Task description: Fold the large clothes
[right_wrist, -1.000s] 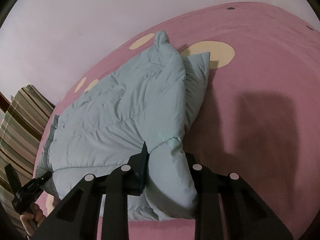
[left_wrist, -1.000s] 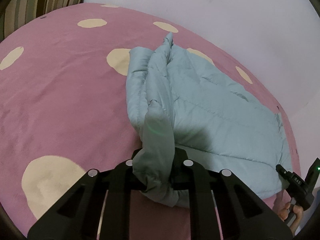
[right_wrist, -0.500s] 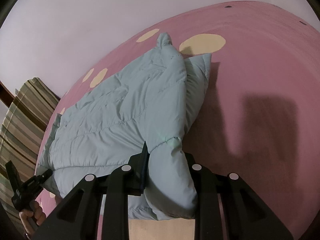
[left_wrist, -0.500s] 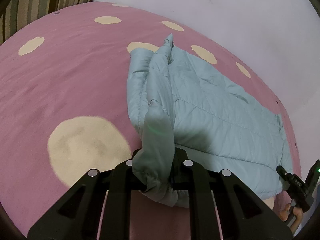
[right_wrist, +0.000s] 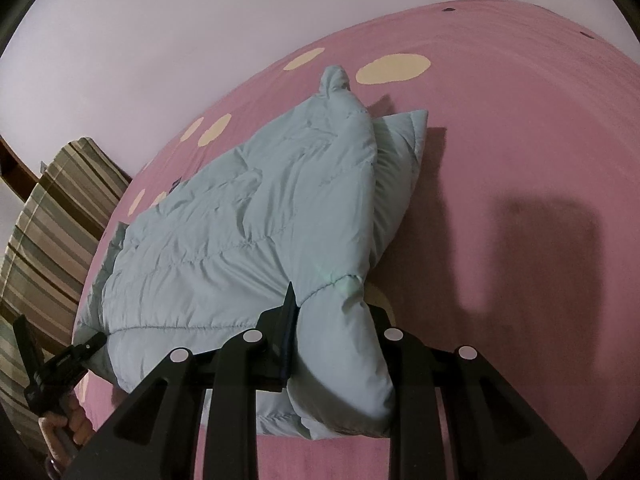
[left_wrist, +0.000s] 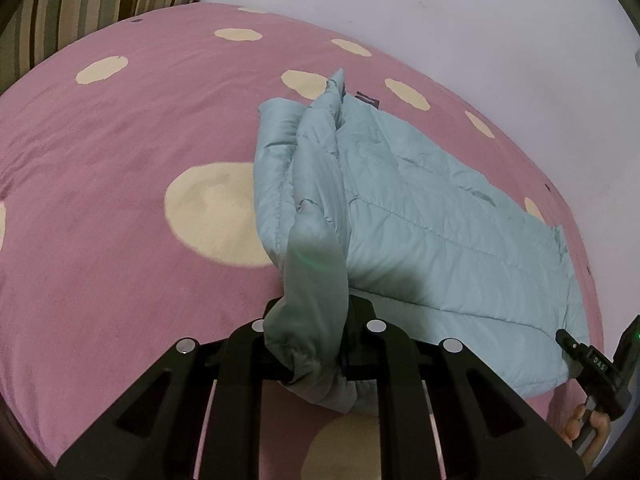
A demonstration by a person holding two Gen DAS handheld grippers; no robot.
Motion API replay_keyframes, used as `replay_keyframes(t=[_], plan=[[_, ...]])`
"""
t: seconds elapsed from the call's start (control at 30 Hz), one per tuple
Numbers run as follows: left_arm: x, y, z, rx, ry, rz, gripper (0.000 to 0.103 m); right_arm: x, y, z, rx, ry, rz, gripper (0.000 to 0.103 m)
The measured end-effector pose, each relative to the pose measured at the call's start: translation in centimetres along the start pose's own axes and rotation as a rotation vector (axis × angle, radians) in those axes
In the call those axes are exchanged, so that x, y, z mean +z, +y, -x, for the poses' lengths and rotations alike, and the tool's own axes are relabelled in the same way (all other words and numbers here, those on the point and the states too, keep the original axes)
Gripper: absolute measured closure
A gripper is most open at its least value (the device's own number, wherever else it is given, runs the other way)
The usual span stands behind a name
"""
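A pale blue-green quilted puffer jacket (left_wrist: 420, 216) lies on a pink bed cover with cream dots (left_wrist: 120, 168). My left gripper (left_wrist: 316, 332) is shut on a bunched end of the jacket, which hangs through its fingers. My right gripper (right_wrist: 332, 320) is shut on another bunched corner of the jacket (right_wrist: 248, 232). Each gripper also shows at the edge of the other's view: the right one in the left wrist view (left_wrist: 592, 364), the left one in the right wrist view (right_wrist: 60, 364), each at a corner of the jacket's near edge.
A white wall (left_wrist: 440, 20) runs behind the bed. A striped cushion or headboard (right_wrist: 44, 224) stands at the bed's end, also in the left wrist view (left_wrist: 80, 4). Bare pink cover (right_wrist: 520, 160) stretches beside the jacket.
Both grippers have drawn back with the jacket still held. The jacket has slid over the cover toward me, and the cream dots have shifted away in both views.
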State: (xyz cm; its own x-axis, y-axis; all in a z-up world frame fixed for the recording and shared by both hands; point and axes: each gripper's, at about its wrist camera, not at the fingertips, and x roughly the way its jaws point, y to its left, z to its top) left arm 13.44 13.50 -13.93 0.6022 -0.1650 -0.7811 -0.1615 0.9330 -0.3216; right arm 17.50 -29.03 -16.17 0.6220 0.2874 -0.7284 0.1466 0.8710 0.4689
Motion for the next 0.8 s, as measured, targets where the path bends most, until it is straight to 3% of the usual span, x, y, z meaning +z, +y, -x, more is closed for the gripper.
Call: replay_keyframes(t=[0.5, 0.8], plan=[[-4.3, 1.9, 3.3, -0.025, 0.013, 0.017, 0.090, -3.2, -0.8, 1.5, 0.012, 0.020, 0.015, 0.079], [-4.9, 2.2, 3.5, -0.037, 0.008, 0.025, 0.090, -2.8, -1.1, 0.7, 0.018, 0.021, 0.010, 0.079]])
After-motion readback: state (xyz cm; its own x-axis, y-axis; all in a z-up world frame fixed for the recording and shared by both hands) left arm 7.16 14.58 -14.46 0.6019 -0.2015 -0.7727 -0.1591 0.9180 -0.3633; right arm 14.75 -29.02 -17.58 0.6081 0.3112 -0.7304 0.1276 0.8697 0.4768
